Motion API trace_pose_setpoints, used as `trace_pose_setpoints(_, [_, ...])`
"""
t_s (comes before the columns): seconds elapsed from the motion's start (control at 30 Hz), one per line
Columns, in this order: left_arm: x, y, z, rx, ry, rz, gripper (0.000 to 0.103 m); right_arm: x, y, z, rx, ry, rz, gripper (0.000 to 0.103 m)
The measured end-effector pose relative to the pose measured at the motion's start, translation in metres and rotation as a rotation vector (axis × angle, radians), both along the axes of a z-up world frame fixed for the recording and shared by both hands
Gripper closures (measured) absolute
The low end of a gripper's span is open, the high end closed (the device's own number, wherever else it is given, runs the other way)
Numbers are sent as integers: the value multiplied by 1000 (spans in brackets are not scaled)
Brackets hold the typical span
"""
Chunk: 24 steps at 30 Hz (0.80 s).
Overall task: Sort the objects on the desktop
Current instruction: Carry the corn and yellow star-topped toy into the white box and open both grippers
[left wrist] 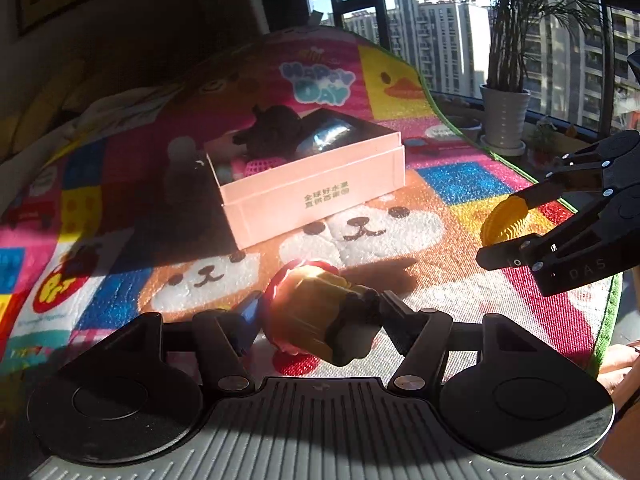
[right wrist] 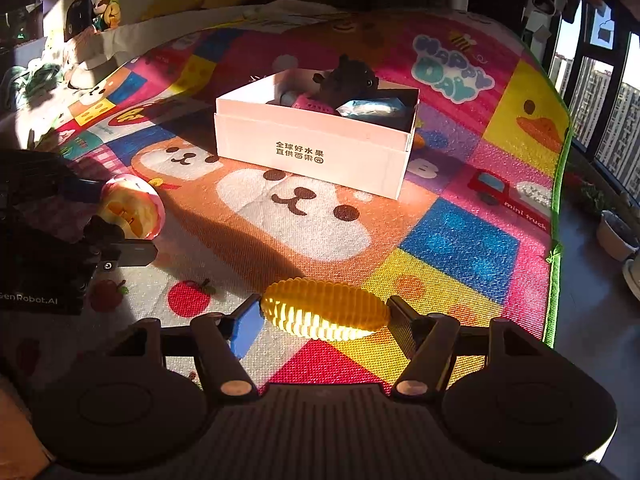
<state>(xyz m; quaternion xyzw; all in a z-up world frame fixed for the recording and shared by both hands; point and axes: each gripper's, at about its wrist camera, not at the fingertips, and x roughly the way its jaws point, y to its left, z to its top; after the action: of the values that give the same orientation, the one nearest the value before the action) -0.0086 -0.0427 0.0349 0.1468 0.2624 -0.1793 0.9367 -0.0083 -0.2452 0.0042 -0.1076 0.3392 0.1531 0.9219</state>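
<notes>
Left wrist view only: potted palm (left wrist: 505,92) and tower blocks, upper right. Right wrist view only: plush toy (right wrist: 107,6), upper left. Pink box (right wrist: 316,136) is seen mid-frame on the play mat (right wrist: 460,236) in both. Left gripper (left wrist: 316,312): jaws pinched on toy cupcake (left wrist: 308,308), lower centre. Right gripper (right wrist: 324,314): jaws clamped on yellow corn toy (right wrist: 324,312) endwise, lower centre.

Counted on the play mat

One pink box (right wrist: 312,148), one toy cupcake (left wrist: 316,312), one yellow toy corn (right wrist: 326,314), two grippers, one potted plant (left wrist: 505,120).
</notes>
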Motion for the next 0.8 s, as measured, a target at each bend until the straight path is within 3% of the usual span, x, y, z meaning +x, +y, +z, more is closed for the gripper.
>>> trace_pose_setpoints(0.1, [22, -2, 32, 6, -106, 1, 35, 10, -6, 30, -3, -88, -22, 36])
trace_pose_setpoints(0.23, [73, -13, 65, 12, -228, 8, 35, 34, -9, 94, 68, -262, -31, 36])
trace_pose_setpoints(0.3, [104, -18, 73, -12, -252, 14, 35, 55, -8, 120, 129, -304, -19, 36])
trace_pose_setpoints(0.37, [136, -16, 72, -58, -241, 8, 30, 83, -6, 135, 204, -290, -1, 36])
trace_pose_setpoints(0.43, [159, -6, 64, -108, -182, -1, 13, 116, -3, 138, 267, -235, 8, 34])
trace_pose_setpoints(0.5, [166, 9, 52, -143, -141, 14, 9, 148, 0, 129, 292, -160, -5, 20])
trace_pose_setpoints(0.53, [166, 17, 46, -150, -132, 25, 7, 162, -1, 124, 296, -136, -19, 19])
trace_pose_setpoints(0.7, [154, 49, 30, -238, -66, 51, 5, 212, 2, 101, 260, -115, -55, 19])
trace_pose_setpoints(0.8, [155, 48, 23, -226, -36, 60, 3, 241, 26, 87, 249, -85, -44, 19])
